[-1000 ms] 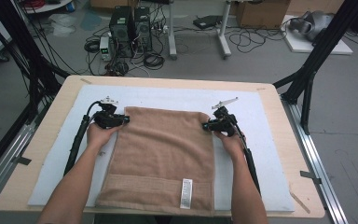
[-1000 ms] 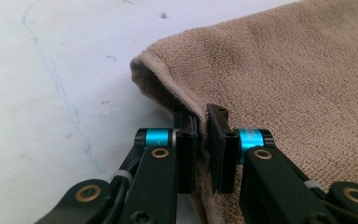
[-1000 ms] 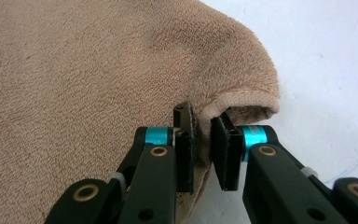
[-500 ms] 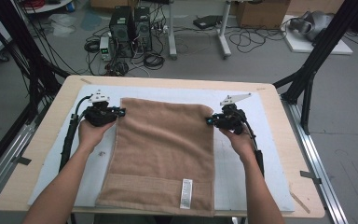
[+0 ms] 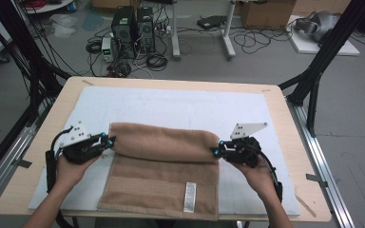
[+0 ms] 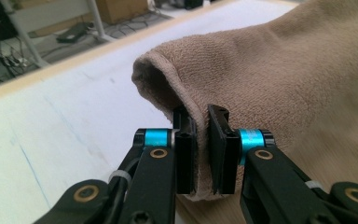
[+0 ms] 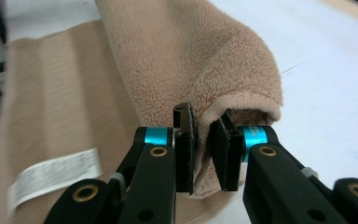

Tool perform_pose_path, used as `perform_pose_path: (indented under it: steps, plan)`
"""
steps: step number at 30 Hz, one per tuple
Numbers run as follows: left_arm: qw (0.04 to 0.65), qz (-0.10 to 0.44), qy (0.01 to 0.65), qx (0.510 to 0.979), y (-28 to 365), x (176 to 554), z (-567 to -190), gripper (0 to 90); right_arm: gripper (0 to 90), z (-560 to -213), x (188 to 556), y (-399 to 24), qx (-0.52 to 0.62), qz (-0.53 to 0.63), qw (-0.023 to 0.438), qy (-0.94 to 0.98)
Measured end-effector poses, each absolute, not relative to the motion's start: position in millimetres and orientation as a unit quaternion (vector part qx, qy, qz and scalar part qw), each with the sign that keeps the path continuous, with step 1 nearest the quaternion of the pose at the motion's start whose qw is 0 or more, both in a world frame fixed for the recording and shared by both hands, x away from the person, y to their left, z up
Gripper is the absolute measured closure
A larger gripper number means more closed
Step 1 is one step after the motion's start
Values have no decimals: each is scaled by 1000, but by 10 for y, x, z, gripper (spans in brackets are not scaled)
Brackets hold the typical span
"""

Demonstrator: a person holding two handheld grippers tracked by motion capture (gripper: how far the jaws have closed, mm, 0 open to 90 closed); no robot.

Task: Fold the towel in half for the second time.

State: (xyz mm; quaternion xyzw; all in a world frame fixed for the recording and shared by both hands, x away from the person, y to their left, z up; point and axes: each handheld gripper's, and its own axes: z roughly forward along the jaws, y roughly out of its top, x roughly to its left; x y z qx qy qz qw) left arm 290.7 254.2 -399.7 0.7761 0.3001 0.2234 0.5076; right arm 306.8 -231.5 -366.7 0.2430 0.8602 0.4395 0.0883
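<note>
here, towel (image 5: 164, 164) w/ white label (image 5: 189, 197), print unreadable.

Ahead of my claws, the far half of the white foam mat (image 5: 180, 107) on the pale wooden tabletop (image 5: 285, 118) lies bare, so there is free passage there. Between my left claw (image 5: 109, 141) and right claw (image 5: 216, 151) the raised fold of the tan terry towel (image 5: 164, 142) bulges across the way. Black frame struts (image 5: 321, 66) flank both sides of the tabletop.
</note>
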Motion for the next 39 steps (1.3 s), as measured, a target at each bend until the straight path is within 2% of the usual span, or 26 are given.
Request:
perform_pose_path:
  steps: [7,9,11,12,15,21,30,33,35,36,39]
  plan:
    - [495,194,317,785,2701,2575,-4350,777,775,-3987,2771,-2278,242,424,71,870]
    - [494,189,327,783,2779,2526,-4373,710,724,-4042,2731,-2301,244,418,67,873]
    - [493,189,333,781,2843,2496,-4343,641,633,-4056,2707,-2346,250,416,66,872]
    - [493,189,331,782,2867,2493,-4316,630,610,-4040,2698,-2378,254,418,65,870]
    - [488,192,330,785,2888,2531,-4215,598,549,-3943,2687,-2454,266,421,84,863]
    - [481,196,327,790,2793,2724,-4068,526,498,-3786,2831,-2442,268,414,112,862]
    - [458,172,334,806,2598,3054,-4021,427,404,-3874,3195,-2274,282,418,85,859]
    - [451,160,341,809,2557,3147,-4053,411,409,-3932,3268,-2192,277,413,71,865]
    - [443,147,339,817,2536,3191,-4083,423,455,-3995,3305,-2150,275,410,47,868]
    - [443,138,336,820,2528,3200,-4094,464,486,-4022,3316,-2139,274,408,35,870]
    - [442,129,321,828,2526,3188,-4095,650,662,-4066,3292,-2118,255,405,19,878]
